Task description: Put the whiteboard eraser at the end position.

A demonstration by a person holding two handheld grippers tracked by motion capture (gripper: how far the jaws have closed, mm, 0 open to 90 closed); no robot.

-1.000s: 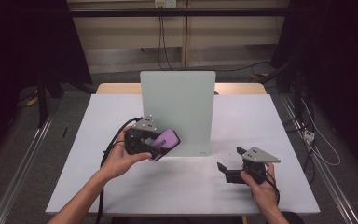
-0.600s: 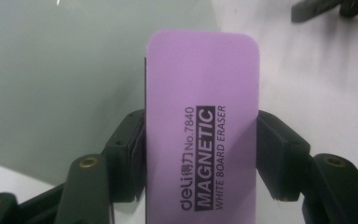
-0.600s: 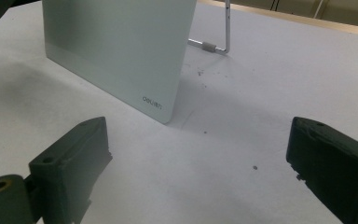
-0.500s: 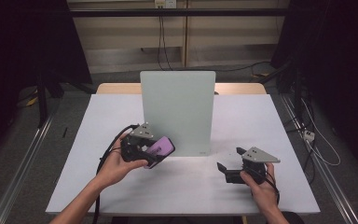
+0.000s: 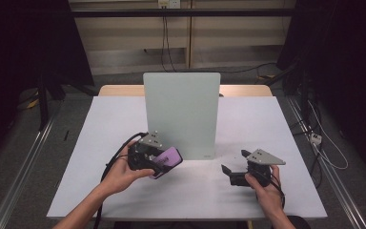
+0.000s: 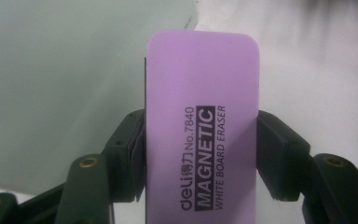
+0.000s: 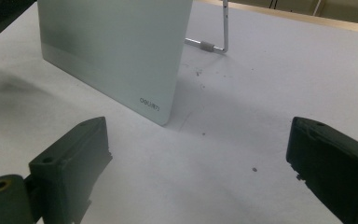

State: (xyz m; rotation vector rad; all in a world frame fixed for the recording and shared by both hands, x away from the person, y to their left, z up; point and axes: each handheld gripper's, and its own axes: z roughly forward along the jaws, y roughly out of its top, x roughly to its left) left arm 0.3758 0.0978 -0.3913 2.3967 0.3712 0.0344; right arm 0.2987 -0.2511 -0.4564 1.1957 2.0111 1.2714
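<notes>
- right now my left gripper (image 5: 159, 162) is clenched on the purple eraser (image 5: 165, 161), one black jaw pressed to each long edge of it.
- in the left gripper view the eraser (image 6: 200, 140) stands up between my jaws, its printed face toward the camera, reading "magnetic white board eraser"; its rounded far end sticks out well past the jaw tips.
- from the high view the eraser is lifted off the table (image 5: 124, 124), tilted, with its far end pointing toward the lower left corner of the whiteboard (image 5: 181, 109).
- the whiteboard stands upright in the middle of the table, its pale face toward me; the eraser is near its lower left corner, and i cannot tell whether they touch.
- in the left gripper view the board's pale face (image 6: 51, 70) lies behind and to the left of the eraser.
- my right gripper (image 5: 236, 171) rests low over the table at the right, well apart from the eraser, its jaws spread wide with nothing between them.
- in the right gripper view the bare table (image 7: 242, 140) lies between those jaws, and the whiteboard (image 7: 116, 46) stands beyond them with its wire stand (image 7: 219, 37) behind it.
</notes>
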